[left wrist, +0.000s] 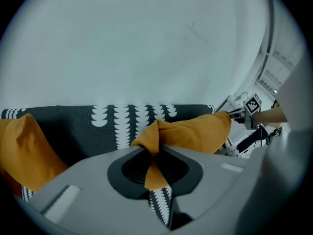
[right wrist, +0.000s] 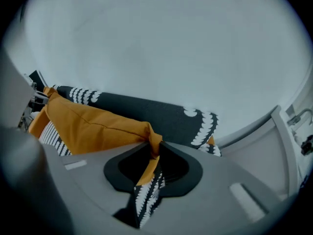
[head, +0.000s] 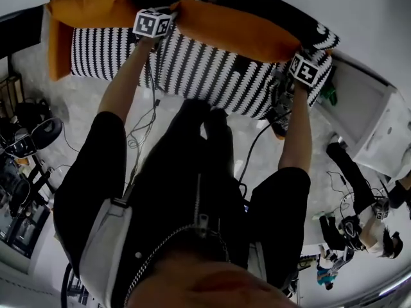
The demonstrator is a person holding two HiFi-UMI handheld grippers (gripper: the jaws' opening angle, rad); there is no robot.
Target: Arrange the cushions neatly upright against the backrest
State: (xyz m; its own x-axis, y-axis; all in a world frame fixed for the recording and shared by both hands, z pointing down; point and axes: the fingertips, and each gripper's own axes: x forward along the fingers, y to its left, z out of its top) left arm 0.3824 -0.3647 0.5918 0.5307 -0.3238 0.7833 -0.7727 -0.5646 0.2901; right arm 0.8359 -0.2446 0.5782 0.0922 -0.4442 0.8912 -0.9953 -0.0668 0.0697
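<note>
The left hand-held gripper [left wrist: 155,153] and right hand-held gripper [right wrist: 154,153] each pinch a cushion [head: 237,31] corner above the sofa [head: 205,69]; either thin pinch might slip, dropping it.

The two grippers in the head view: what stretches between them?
An orange cushion, with the patterned sofa behind it. The left gripper and the right gripper each pinch one of its corners; the head view shows the whole span.

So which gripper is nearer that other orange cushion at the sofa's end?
Left. The left gripper, pinching the held cushion by one corner, is beside the spare cushion; the right gripper pinches the opposite corner, farther off.
</note>
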